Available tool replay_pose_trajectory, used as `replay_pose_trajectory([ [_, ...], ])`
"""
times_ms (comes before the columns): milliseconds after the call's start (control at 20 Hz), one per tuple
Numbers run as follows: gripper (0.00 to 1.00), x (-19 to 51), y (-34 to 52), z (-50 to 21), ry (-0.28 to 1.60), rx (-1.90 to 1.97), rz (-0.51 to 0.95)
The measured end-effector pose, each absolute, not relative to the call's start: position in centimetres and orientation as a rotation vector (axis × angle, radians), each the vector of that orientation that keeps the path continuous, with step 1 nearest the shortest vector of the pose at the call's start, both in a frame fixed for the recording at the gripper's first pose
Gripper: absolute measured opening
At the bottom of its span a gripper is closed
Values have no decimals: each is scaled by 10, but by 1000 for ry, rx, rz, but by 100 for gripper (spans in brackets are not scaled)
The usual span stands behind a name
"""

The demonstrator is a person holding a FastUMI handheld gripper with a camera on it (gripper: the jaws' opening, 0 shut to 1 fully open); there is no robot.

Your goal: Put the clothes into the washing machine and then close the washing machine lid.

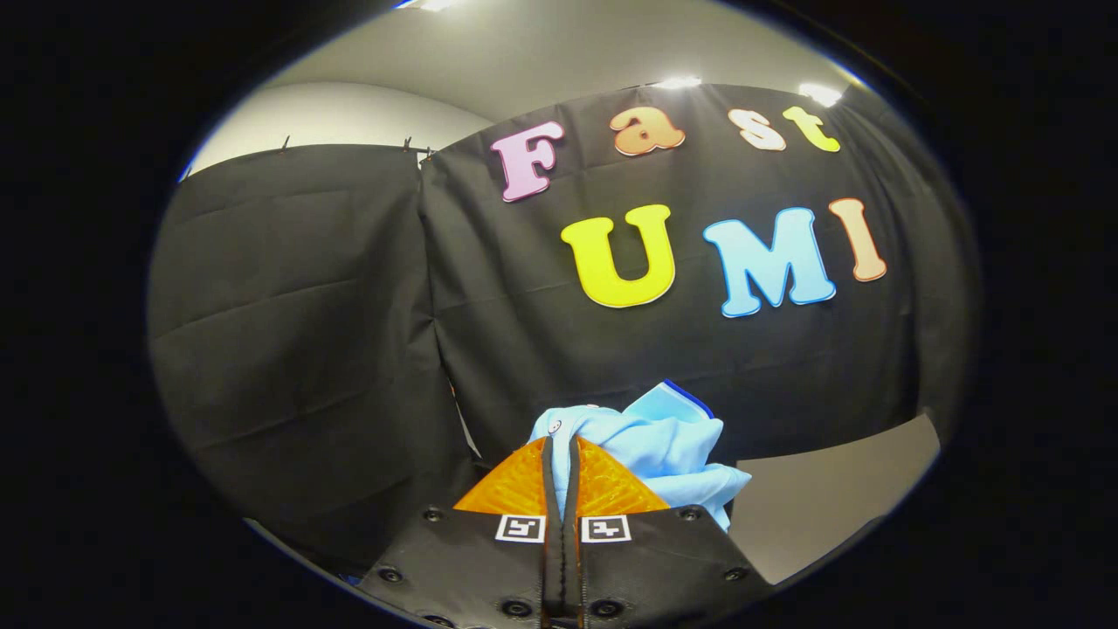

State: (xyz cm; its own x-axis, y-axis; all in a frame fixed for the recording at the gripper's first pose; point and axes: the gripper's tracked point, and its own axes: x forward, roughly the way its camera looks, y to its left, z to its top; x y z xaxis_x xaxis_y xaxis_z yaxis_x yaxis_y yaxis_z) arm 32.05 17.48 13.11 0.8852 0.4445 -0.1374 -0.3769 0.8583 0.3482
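With its two orange fingers pressed nearly together, the gripper pinches a light blue garment; only a thin dark slit shows between the pads. Cloth is caught right at the fingertips and bunches up just beyond them, spilling mostly to the right side of the fingers. A fold with a darker blue edge sticks up at the top of the bunch, and a small button sits on the fabric near the left fingertip. Garment hangs in the air, lifted, touching nothing but the fingers as far as can be seen. Behind it is the black cloth wall of the booth, hung in two panels that meet at a seam left of the fingers. A pale flat surface shows low and to the right, beyond the garment. Bright ceiling lights sit above the wall's top edge.
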Motion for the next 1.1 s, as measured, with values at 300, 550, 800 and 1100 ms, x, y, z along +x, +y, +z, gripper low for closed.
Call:
replay_pose_trajectory([
  [300,1,331,241,127,240,316,478],
  [550,1,336,284,107,283,304,500],
  [800,1,342,302,77,338,321,459],
  [1100,1,341,318,27,415,314,426],
])
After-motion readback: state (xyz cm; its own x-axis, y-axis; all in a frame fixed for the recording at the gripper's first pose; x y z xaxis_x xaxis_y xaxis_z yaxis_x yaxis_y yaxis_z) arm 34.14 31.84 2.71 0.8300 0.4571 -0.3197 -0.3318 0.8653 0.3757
